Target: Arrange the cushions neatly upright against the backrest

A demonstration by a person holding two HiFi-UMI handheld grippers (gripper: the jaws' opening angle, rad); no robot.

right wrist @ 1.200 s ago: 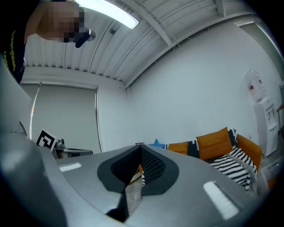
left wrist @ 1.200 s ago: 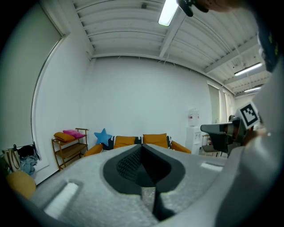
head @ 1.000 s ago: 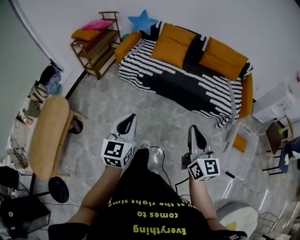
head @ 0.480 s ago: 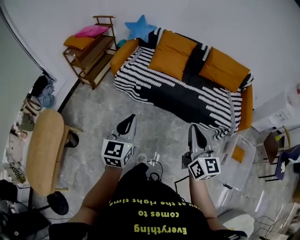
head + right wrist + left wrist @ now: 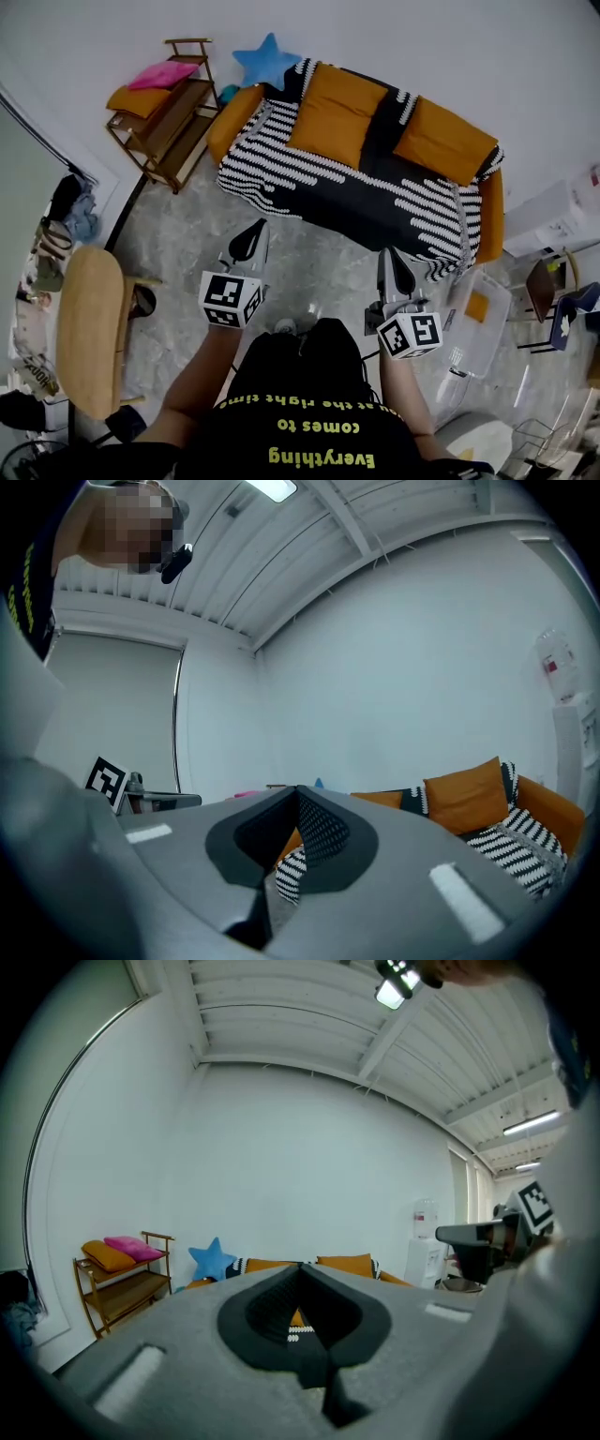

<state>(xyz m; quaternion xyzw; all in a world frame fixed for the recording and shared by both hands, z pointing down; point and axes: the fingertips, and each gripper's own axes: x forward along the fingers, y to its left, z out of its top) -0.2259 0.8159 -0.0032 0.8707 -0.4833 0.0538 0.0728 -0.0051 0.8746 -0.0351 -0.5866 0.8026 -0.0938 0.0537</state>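
Observation:
A sofa (image 5: pixel 375 202) under a black-and-white striped cover stands against the far wall. Two orange cushions lean upright on its backrest, one at the left (image 5: pixel 336 114) and one at the right (image 5: pixel 442 141). A blue star cushion (image 5: pixel 263 61) sits by the sofa's left end. My left gripper (image 5: pixel 251 242) and right gripper (image 5: pixel 392 262) hang above the floor in front of the sofa, well short of it, both shut and empty. The left gripper view shows the star cushion (image 5: pixel 210 1259) and an orange cushion (image 5: pixel 347 1263) over its shut jaws; the right gripper view shows an orange cushion (image 5: pixel 466 794).
A wooden shelf (image 5: pixel 167 127) at the left holds an orange and a pink cushion (image 5: pixel 161 74). A wooden table (image 5: pixel 84 328) stands at my left. A clear plastic box (image 5: pixel 480 319), a white cabinet (image 5: pixel 562 211) and a chair (image 5: pixel 548 281) are at the right.
The head view has drifted: sofa and shelf slide left in the picture and the table drops lower. Both grippers keep their shut pose in front of the body.

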